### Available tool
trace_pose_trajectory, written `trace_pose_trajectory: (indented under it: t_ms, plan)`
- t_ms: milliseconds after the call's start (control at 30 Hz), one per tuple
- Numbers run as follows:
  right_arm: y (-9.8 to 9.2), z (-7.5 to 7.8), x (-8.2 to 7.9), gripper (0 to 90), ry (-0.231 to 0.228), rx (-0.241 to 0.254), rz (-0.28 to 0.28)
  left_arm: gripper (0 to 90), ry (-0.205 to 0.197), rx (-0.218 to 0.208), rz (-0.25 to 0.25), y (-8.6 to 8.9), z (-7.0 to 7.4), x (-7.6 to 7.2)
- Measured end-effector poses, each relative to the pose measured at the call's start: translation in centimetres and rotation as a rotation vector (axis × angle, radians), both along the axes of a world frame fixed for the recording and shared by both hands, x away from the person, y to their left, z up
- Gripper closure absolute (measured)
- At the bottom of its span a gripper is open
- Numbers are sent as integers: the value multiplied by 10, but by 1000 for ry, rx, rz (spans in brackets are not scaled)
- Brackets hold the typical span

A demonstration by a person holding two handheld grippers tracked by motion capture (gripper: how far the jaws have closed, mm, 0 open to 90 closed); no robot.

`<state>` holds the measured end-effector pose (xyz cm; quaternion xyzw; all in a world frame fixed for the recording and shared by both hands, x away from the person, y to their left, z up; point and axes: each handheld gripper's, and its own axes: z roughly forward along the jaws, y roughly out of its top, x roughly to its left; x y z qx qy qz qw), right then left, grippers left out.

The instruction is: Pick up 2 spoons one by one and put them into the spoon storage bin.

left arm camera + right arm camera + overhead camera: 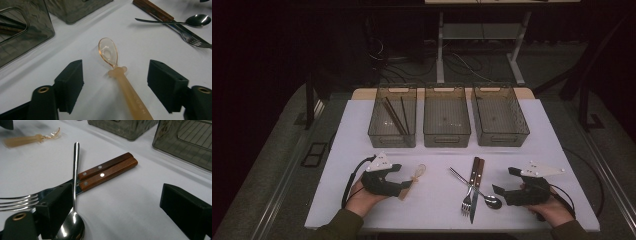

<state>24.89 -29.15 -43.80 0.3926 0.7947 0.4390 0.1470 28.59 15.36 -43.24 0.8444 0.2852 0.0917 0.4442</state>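
Observation:
A pale orange plastic spoon (418, 172) lies on the white table (357, 130) at the front left. My left gripper (401, 176) is low over its handle. In the left gripper view the handle (130, 92) runs between the two black jaws, with a gap on each side, and the clear bowl (108, 52) points away. My left gripper (116, 75) is open. My right gripper (506, 181) rests at the front right, open (117, 202). A metal spoon (75, 170) lies beside its left jaw, its bowl nearest the camera.
A fork (467, 202) and a knife (475, 172) with wooden handles (107, 171) lie under the metal spoon (493, 201) at front centre. Three grey see-through bins stand at the back: the left one (391, 137) holds chopsticks (394, 115), beside the middle (447, 137) and right (502, 136) bins.

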Motion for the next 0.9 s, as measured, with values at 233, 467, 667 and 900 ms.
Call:
trace_pose_trajectory:
  t_ms: [233,467,667,900]
  plan:
    - [0,0,0,114,-4,-3,-1,405,7,15,-14,-6,-1,2]
    - [1,0,0,114,1,-10,-1,509,42,37,-41,-13,-4,3]
    - [1,0,-1,114,-1,-11,1,553,70,69,-35,-15,-6,0]
    - [1,0,-1,114,-4,-14,4,552,98,116,-44,-16,-9,-7]
